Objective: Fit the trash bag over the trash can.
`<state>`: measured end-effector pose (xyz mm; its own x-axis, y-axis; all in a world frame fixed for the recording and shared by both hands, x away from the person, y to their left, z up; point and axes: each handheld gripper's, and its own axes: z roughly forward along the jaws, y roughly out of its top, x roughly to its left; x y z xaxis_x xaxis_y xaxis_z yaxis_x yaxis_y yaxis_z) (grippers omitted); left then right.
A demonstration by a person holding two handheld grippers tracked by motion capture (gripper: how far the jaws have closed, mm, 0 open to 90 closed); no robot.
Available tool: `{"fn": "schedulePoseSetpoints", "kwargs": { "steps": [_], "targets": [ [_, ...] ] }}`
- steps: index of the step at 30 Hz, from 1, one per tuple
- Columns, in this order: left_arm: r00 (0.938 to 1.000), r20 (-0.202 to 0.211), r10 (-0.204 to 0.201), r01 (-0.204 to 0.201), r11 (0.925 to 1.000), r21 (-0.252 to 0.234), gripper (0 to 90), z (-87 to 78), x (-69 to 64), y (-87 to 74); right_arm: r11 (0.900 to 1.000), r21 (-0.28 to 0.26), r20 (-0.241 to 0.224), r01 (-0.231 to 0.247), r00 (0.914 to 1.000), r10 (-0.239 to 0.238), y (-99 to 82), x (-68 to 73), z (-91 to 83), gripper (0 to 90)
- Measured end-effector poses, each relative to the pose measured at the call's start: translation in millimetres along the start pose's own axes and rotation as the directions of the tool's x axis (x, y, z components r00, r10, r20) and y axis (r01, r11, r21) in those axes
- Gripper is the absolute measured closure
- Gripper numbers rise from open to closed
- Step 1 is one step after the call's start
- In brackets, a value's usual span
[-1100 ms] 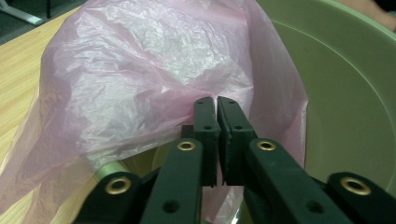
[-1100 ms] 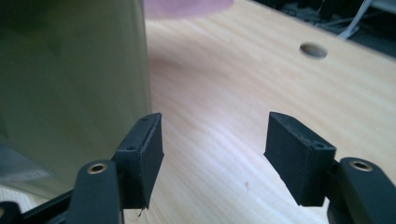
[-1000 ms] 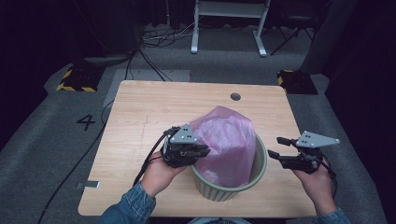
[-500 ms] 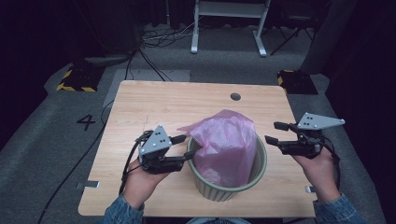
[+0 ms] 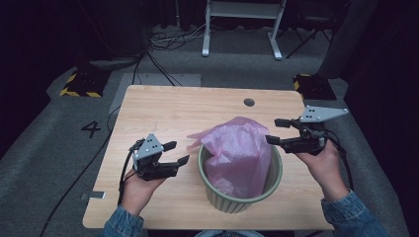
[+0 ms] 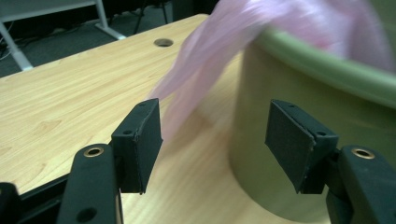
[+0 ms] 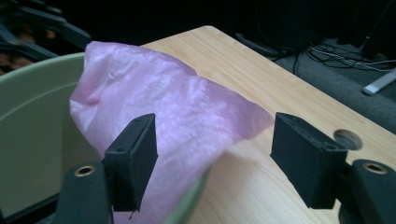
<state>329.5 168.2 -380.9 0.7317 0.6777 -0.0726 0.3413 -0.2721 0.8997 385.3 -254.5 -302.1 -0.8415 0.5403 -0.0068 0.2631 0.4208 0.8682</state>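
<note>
The wooden desk (image 5: 163,113) carries a pale green ribbed bin (image 5: 240,197) near its front edge, right of centre, with a pink plastic bag (image 5: 242,153) standing loosely inside it and one flap draped over the bin's left rim. The left gripper (image 5: 177,154), near the desk's front left corner just beside the bin, has just been opening its jaws; they stand wide with nothing between the pads. The right gripper (image 5: 275,131) hovers above the bin's right rim, jaws likewise just opening, wide and clear of the bag.
</note>
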Motion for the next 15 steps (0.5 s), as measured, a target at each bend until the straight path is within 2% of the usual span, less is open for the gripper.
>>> {"fn": "schedulePoseSetpoints", "kwargs": {
  "steps": [2, 3, 5, 8, 9, 11, 12, 13, 14, 15],
  "targets": [
    [1.0, -0.007, -0.003, 0.003, 0.9999, 0.01, 35.9, 18.0, 8.4, -2.4, 0.9999, 0.011, 0.0, 0.01, 0.9999, -0.01, 3.8, 2.0, 5.2, 31.0],
    [1.0, -0.007, -0.003, 0.003, 0.9999, 0.01, 35.9, 18.0, 8.4, -2.4, 0.9999, 0.011, 0.0, 0.01, 0.9999, -0.01, 3.8, 2.0, 5.2, 31.0],
    [0.9999, -0.014, 0.002, -0.002, 1.0, 0.006, 36.0, 33.5, 13.8, -2.5, 0.9996, 0.024, -0.007, 0.014, 0.9999, -0.014, 7.1, 2.7, 13.0, 31.0],
    [0.9998, -0.012, -0.013, 0.013, 0.9999, -0.009, 36.5, 47.9, 20.1, -1.1, 0.9988, 0.048, -0.007, 0.008, 0.9999, -0.008, 8.1, 2.0, 21.5, 31.1],
    [0.9998, -0.012, -0.013, 0.013, 0.9999, -0.009, 36.7, 47.9, 20.1, -1.1, 0.9988, 0.048, -0.007, 0.008, 0.9999, -0.008, 8.1, 2.0, 21.5, 31.1],
    [0.9998, -0.017, -0.011, 0.012, 0.9999, 0.006, 38.0, 64.6, 23.9, 1.6, 0.9979, 0.065, -0.016, 0.008, 0.9999, -0.007, 8.6, 3.0, 28.7, 32.8],
    [0.9998, -0.017, -0.011, 0.012, 0.9999, 0.006, 42.5, 64.6, 23.9, 1.6, 0.9979, 0.065, -0.016, 0.008, 0.9999, -0.007, 8.6, 3.0, 28.7, 32.8],
    [0.9998, -0.017, -0.003, 0.003, 0.9998, 0.022, 42.5, 70.2, 24.6, 3.2, 0.9973, 0.073, -0.017, 0.009, 0.9998, -0.007, 8.9, 3.6, 30.6, 34.6],
    [0.9998, -0.017, 0.014, -0.014, 0.9998, 0.016, 55.2, 75.9, 24.2, 5.1, 0.996, 0.088, -0.025, 0.012, 0.9996, -0.01, 9.4, 3.8, 33.6, 40.7],
    [0.9998, -0.017, 0.014, -0.014, 0.9998, 0.016, 62.6, 75.9, 24.2, 5.1, 0.9951, 0.099, -0.026, 0.009, 0.9997, -0.006, 9.7, 3.6, 34.2, 43.9]
  ]
}}
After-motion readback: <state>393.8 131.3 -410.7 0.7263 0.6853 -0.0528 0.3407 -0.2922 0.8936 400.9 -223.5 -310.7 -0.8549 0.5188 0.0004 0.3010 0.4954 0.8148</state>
